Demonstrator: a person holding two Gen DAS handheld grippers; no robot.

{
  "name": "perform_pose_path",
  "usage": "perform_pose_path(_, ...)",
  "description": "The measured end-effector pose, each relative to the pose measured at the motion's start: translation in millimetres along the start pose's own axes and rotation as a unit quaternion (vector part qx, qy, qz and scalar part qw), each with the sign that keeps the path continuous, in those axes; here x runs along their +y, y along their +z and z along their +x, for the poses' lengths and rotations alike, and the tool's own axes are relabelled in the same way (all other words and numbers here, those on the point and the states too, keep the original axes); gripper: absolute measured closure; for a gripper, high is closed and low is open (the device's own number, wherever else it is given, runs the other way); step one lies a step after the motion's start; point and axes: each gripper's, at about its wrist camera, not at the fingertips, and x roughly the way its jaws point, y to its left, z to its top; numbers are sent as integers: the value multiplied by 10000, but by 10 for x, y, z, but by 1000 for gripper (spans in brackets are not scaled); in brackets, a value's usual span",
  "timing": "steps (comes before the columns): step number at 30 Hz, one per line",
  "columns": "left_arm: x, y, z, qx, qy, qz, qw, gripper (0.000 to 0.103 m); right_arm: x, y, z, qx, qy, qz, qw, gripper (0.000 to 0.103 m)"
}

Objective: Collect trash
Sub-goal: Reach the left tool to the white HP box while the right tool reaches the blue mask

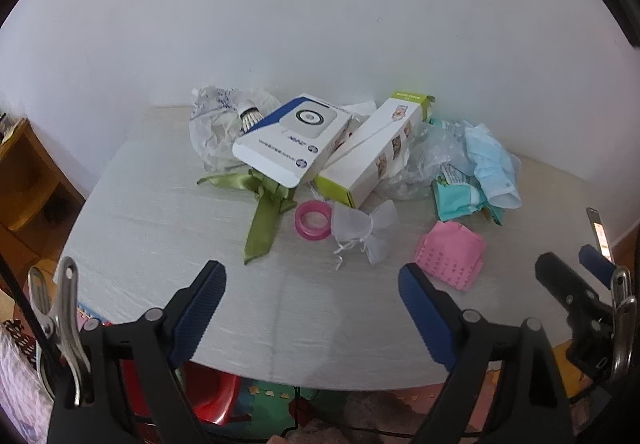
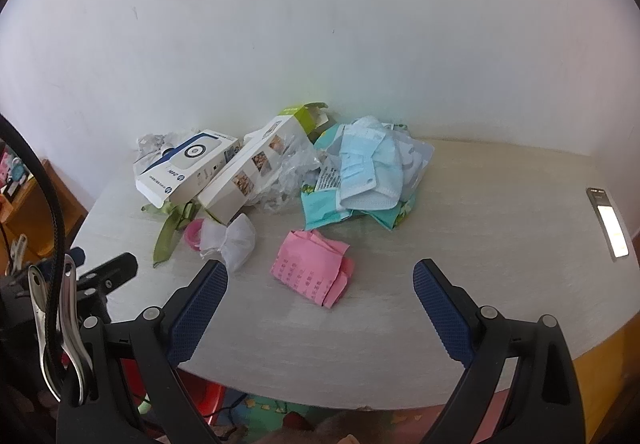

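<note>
Both claws hang over the near edge of the table [image 2: 480, 204] with jaws spread wide and nothing between them, left gripper [image 1: 312, 308] and right gripper [image 2: 320, 308] alike; a starting stance, probably. The trash sits heaped toward 12 o'clock against the wall: blue-and-white box [image 1: 292, 140] leaning on the long box [image 1: 376, 148], face masks [image 2: 372, 172] at 1 o'clock; the pink paper [image 2: 312, 268] lies apart, nearest the right gripper, likely the first pick; phone [image 2: 610, 222] at 3 o'clock is not trash.

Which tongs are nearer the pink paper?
Right. The right tongs sit open just short of the pink paper; the left tongs are open further to its left.
</note>
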Motion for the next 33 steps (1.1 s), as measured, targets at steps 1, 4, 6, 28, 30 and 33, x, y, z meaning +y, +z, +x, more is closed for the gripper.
perform_pose_path(1,5,26,7,7,-20,6,10000,14,-16,14,6,-2,-2,6,10000,6)
perform_pose_path(4,19,132,48,7,-37,33,10000,14,-54,77,43,-20,-11,-24,10000,6)
perform_pose_path(6,28,217,75,-39,28,38,10000,15,-82,136,77,-47,7,-67,10000,6)
perform_pose_path(28,45,1095,1095,432,87,518,9977,15,-445,736,885,181,168,-224,9994,9)
perform_pose_path(30,34,1113,1185,506,100,600,9969,15,-464,761,954,224,172,-242,9993,9)
perform_pose_path(33,33,1150,1332,603,184,626,9960,15,-484,796,1055,295,187,-272,9990,9)
